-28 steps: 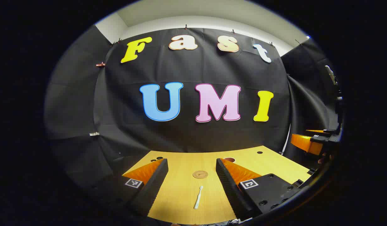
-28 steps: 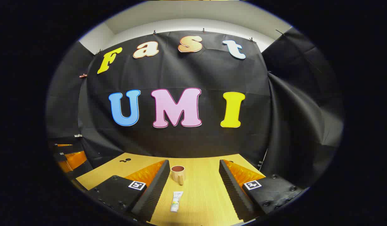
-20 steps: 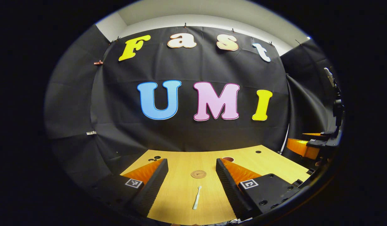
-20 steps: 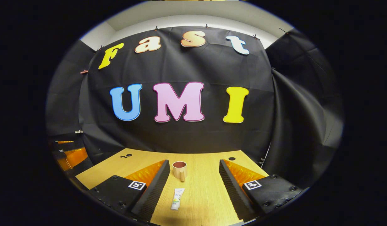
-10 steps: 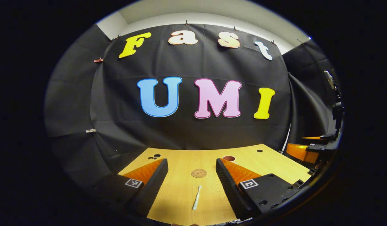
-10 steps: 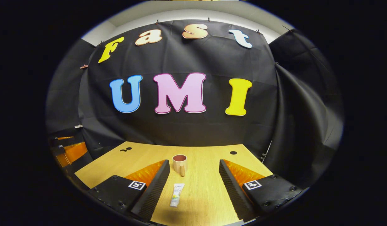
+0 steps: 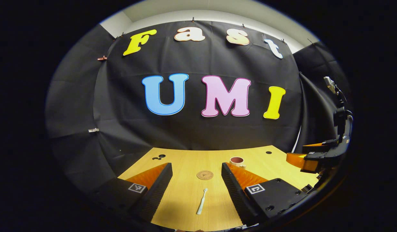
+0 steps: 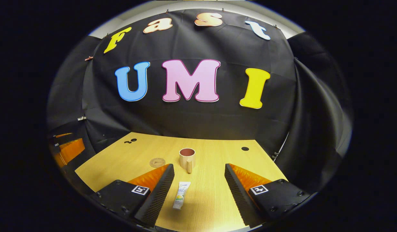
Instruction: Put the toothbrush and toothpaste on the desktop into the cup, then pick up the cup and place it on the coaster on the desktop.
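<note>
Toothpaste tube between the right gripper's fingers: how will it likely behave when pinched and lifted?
The toothpaste tube lies flat on the desktop, so it probably won't roll. It looks soft-bodied and may dent or sag. It seems small, likely light.

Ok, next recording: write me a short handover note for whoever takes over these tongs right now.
Left tongs: open, holding nothing, lined up over the toothbrush, which lies flat on the desktop between the fingers, with the coaster just beyond it.
Right tongs: open, holding nothing, with the toothpaste lying flat between the fingers and the cup upright beyond it.
Done: nothing yet; the cup looks empty and stands off the coaster.
Left: put toothbrush and toothpaste into the cup, then set the cup on the coaster.
</note>
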The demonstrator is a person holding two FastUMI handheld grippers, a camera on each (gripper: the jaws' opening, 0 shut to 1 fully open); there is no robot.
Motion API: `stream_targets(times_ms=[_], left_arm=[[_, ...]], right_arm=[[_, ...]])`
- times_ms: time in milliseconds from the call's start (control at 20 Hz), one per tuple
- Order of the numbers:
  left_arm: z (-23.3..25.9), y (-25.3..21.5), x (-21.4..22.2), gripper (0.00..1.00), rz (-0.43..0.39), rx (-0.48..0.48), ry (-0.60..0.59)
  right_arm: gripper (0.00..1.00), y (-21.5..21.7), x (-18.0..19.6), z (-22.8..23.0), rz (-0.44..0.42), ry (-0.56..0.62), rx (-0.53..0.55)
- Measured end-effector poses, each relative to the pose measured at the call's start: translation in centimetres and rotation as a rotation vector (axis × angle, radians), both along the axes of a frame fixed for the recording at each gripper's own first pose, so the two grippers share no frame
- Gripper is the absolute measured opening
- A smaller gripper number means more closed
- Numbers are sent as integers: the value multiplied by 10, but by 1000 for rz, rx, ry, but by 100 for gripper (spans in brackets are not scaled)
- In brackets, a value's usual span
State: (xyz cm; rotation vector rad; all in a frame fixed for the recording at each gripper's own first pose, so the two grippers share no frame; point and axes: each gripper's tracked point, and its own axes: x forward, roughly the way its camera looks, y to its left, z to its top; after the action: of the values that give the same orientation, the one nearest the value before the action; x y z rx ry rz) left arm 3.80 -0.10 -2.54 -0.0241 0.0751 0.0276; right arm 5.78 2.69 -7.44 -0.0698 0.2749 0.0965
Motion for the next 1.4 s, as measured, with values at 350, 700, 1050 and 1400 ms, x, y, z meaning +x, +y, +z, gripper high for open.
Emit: stream_targets(times_ms=[350,700,1050,1400], left_arm=[[-16,12,6,97,76,-13,55],[-40,29,12,97,186,-29,130],[-63,35,22,97,263,-46,207],[-77,38,29,97,298,-58,257]], right_arm=[[97,23,42,-44,77,138,-3],[98,38,70,-129,109,391,24],[98,41,77,-213,117,629,-31],[99,51,84,-263,108,756,-71]])
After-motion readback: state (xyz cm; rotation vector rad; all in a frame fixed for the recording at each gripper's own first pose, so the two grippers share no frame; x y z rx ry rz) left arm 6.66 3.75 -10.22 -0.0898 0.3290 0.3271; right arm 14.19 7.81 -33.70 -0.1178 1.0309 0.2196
